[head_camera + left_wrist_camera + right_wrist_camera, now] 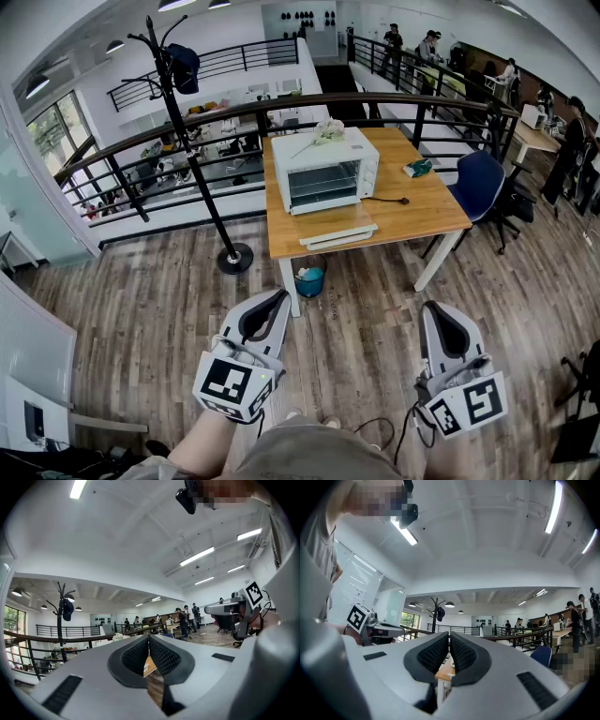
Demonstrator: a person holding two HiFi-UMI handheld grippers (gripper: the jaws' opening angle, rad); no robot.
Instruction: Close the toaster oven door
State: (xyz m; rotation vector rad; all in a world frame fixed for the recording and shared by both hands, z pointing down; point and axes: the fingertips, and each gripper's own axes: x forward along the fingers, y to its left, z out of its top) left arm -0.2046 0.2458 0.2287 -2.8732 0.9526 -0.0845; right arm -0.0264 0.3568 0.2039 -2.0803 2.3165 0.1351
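Wood floor [141, 300] fills most of the head view. A dark railing [187, 117] runs behind the work area.

Counter [436, 211]: wooden top, white legs, set against the railing. Coat rack [178, 122] stands left of it with a dark item hung near the top. Blue chair [480, 183] is at the counter's right end.

Oven [323, 169]: white, on the counter's left half, front facing the camera. Door [337, 232] is dropped open and lies about flat in front of the cavity, reaching to the counter's near edge. Rack visible inside.

Left tool [278, 293]: low in the head view, over the floor, well apart from the counter, tips aimed toward it. Its own view shows the pads pressed together with nothing between them; only a sliver of counter and floor shows through the slot below.

Right tool [433, 306]: same height, to the right, also over the floor and well short of the counter. Pads together, holding nothing.

Small stuff:
- blue bin [309, 279] on the floor under the counter's near-left corner
- white flowers [328, 129] on top of the oven
- green item [417, 169] on the counter, right of the oven; can't tell what it is
- black plug [403, 200] on the counter with its cord running back to the oven

People are at desks far back, upper right.
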